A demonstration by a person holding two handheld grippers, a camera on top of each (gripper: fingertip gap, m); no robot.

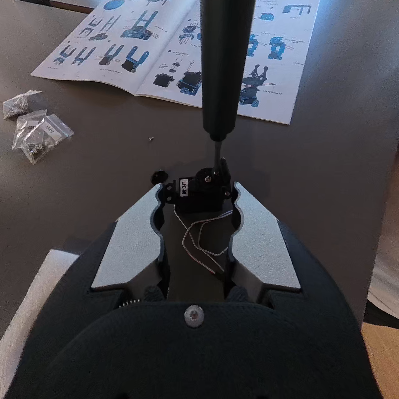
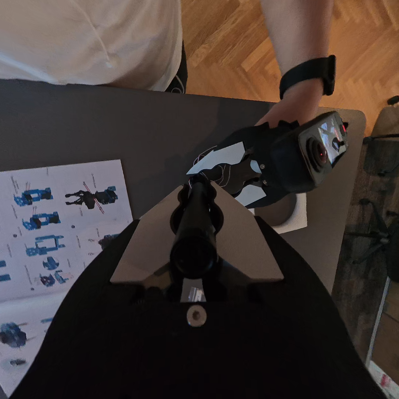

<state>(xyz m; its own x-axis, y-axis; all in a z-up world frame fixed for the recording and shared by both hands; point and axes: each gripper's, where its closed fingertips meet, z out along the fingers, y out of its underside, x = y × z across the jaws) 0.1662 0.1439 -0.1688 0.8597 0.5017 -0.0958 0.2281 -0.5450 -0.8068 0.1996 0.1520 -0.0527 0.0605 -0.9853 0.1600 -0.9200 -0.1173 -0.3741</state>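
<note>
My left gripper (image 1: 197,190) is shut on a small black servo motor (image 1: 198,194) with a white label, holding it on the grey table (image 1: 108,183). The servo's thin wires (image 1: 194,237) trail back between my fingers. A round black horn with a silver screw (image 1: 207,178) sits on top of the servo. My right gripper (image 2: 197,194) is shut on a black screwdriver (image 2: 194,237). In the left wrist view the screwdriver (image 1: 224,64) comes down from above, its thin tip (image 1: 216,172) at the horn's edge. The left gripper also shows in the right wrist view (image 2: 226,168), held by a hand.
An open instruction booklet (image 1: 151,54) lies at the back of the table. Small clear bags of screws (image 1: 36,136) lie at the left. A loose screw (image 1: 151,138) and a small black round part (image 1: 159,176) lie near the servo. A white block (image 2: 300,216) is by the table's edge. My right fingertips sit around 12 centimetres from my left ones. The right gripper is farther from the loose screw (image 1: 151,138), some 20 centimetres, than the left, some 8 centimetres.
</note>
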